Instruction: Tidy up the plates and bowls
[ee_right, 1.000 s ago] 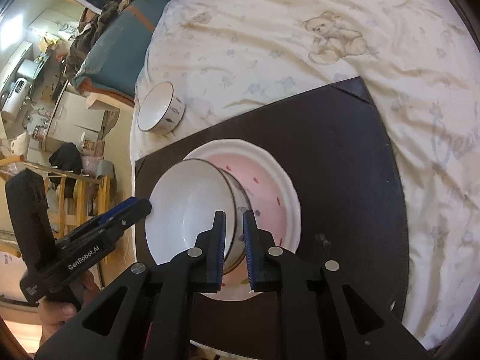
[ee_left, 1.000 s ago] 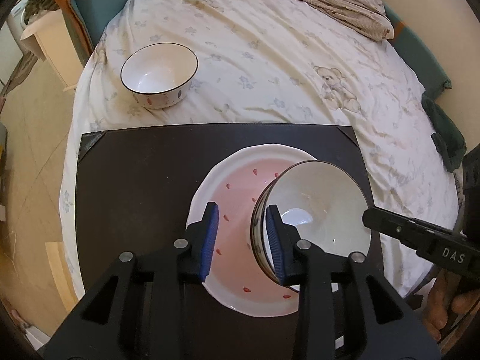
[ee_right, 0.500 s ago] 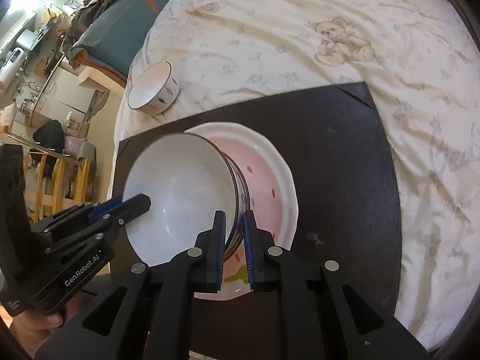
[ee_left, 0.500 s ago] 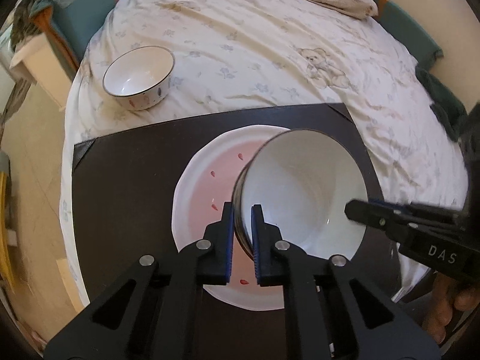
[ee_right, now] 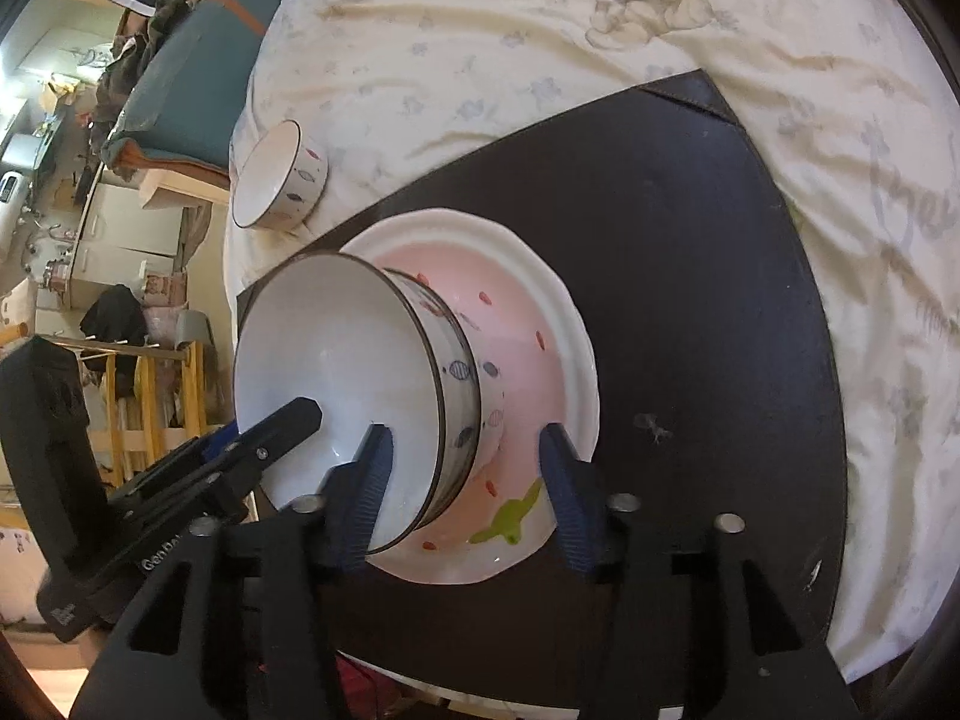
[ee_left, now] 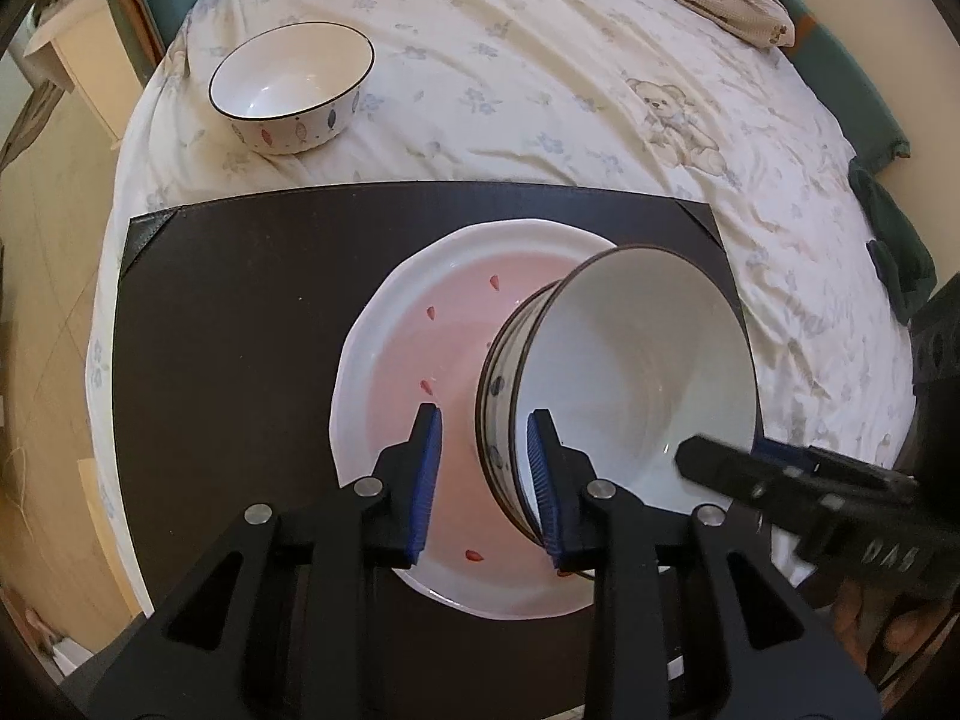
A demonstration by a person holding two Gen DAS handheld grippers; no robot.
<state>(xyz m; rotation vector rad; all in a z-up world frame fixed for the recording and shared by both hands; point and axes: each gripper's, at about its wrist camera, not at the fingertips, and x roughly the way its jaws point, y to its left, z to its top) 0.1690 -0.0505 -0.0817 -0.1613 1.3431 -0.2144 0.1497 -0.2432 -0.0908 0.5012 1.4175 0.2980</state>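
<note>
Straddling the bowl rim, both grippers released

I see my left gripper spread, its fingers either side of the near rim of the stacked bowl. My right gripper gapes wide around the same rim. That bowl sits on the pink plate, centred on the dark mat. A second bowl rests far left on the bedsheet.

Dark mat lies on bear-print bedsheet.
</note>
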